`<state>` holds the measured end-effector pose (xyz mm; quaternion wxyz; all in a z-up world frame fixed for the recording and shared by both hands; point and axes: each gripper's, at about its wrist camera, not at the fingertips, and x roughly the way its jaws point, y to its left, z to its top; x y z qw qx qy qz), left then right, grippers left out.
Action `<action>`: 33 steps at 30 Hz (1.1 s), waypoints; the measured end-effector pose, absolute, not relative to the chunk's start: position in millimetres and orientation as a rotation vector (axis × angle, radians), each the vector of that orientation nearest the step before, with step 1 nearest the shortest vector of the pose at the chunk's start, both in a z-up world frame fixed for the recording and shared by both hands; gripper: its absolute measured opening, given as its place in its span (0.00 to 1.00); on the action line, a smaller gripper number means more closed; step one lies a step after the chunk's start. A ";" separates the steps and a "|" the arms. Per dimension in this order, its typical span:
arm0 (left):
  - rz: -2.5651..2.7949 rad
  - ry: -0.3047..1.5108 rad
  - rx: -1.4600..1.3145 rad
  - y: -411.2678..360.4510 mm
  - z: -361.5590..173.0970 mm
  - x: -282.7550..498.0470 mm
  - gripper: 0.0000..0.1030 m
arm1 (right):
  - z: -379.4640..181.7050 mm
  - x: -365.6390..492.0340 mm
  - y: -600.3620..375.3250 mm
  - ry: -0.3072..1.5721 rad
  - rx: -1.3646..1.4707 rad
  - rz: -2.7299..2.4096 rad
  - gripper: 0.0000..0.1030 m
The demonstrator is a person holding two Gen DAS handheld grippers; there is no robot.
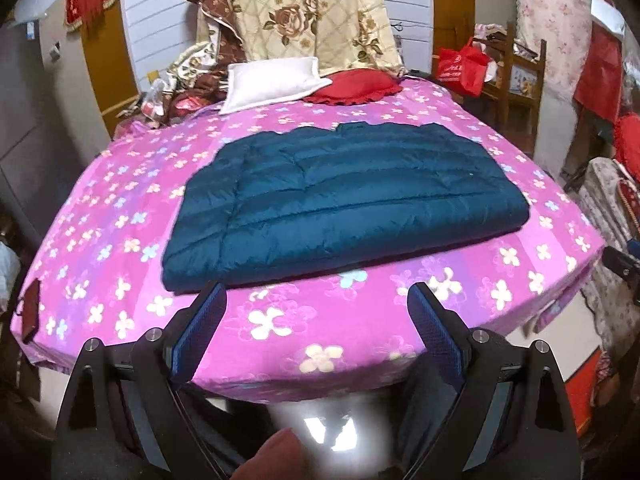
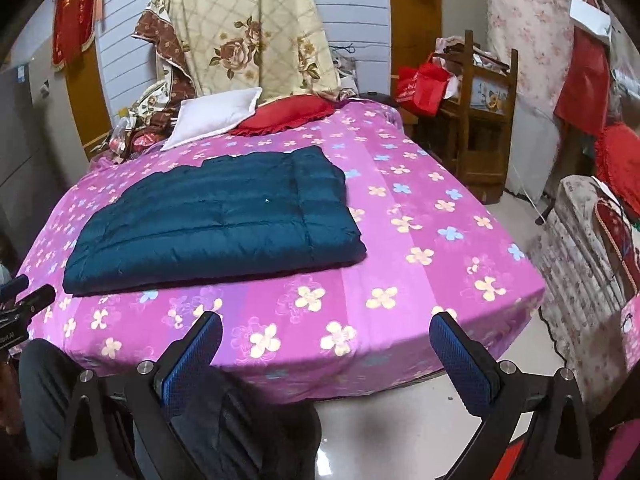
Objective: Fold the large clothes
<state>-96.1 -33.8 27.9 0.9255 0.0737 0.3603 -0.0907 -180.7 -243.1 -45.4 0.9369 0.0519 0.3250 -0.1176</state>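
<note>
Below, we label what both wrist views show.
Jacket: we see a dark teal quilted jacket (image 1: 340,204) lying folded into a flat rectangle on the bed, nearer the foot edge than the pillows; in the right wrist view it sits left of centre (image 2: 216,220).
Bed: we note a pink sheet with flower print (image 1: 320,320) covering the mattress, bare around the jacket on all sides.
Left gripper: we find the left gripper (image 1: 316,300) above the foot edge of the bed, its blue-padded fingers (image 1: 200,328) spread wide with only the sheet behind the gap; the jacket's near edge lies just beyond the tips, not touched.
Right gripper: we find the right gripper (image 2: 326,328) likewise spread wide and holding nothing, over the bed's foot edge, well apart from the jacket.
Pillows: we see a white pillow (image 1: 272,82) and a red frilled cushion (image 1: 354,88) side by side at the head.
Backdrop: we note a cream rose-print quilt (image 1: 308,12) hanging behind the pillows.
</note>
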 end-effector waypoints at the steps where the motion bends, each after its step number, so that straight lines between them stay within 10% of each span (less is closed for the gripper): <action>1: -0.182 0.738 0.158 -34.4 28.3 -95.7 0.89 | -44.0 -181.4 -242.1 0.660 0.105 -0.238 1.00; 33: -0.165 0.816 0.113 -26.4 20.0 -91.1 0.89 | -34.9 -187.8 -231.7 0.634 0.068 -0.202 1.00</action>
